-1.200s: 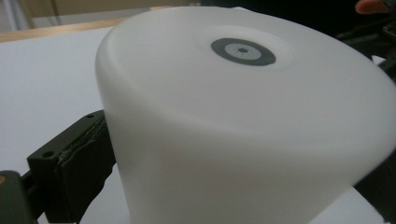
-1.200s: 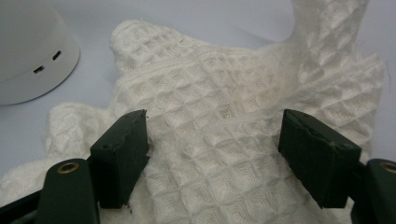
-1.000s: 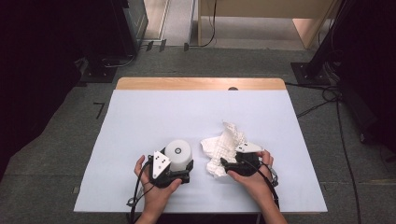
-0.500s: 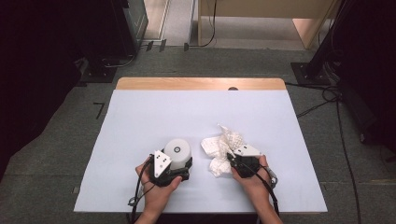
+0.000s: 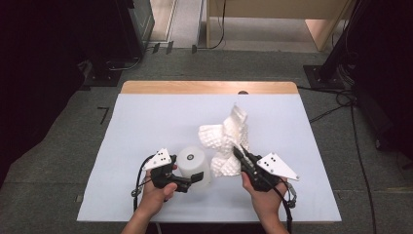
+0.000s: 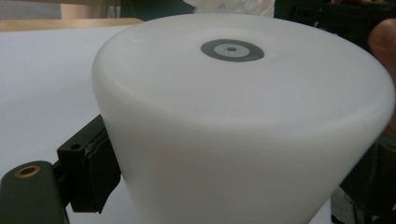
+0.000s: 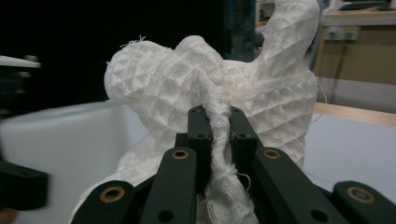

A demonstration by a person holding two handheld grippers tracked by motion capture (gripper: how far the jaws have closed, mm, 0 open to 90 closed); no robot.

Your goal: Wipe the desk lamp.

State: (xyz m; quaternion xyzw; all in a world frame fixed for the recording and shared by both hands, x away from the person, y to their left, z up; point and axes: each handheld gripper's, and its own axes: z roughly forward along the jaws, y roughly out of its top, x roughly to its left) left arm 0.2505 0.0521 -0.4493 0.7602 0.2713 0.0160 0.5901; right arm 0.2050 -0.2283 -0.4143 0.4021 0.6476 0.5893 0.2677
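jaws of the right gripper had just been closing and pinched a fold of the white waffle cloth, which hung bunched just right of the white cup. the left gripper clasped that cup's sides on the table.

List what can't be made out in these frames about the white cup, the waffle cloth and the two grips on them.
- White cup: its base is cut off by the bottom edge of the left gripper view; in the high view the left gripper covers it.
- Left gripper's far jaw: dark and blurred behind the cup in the left gripper view.
- Waffle cloth: the right gripper hides its lower folds in the right gripper view.
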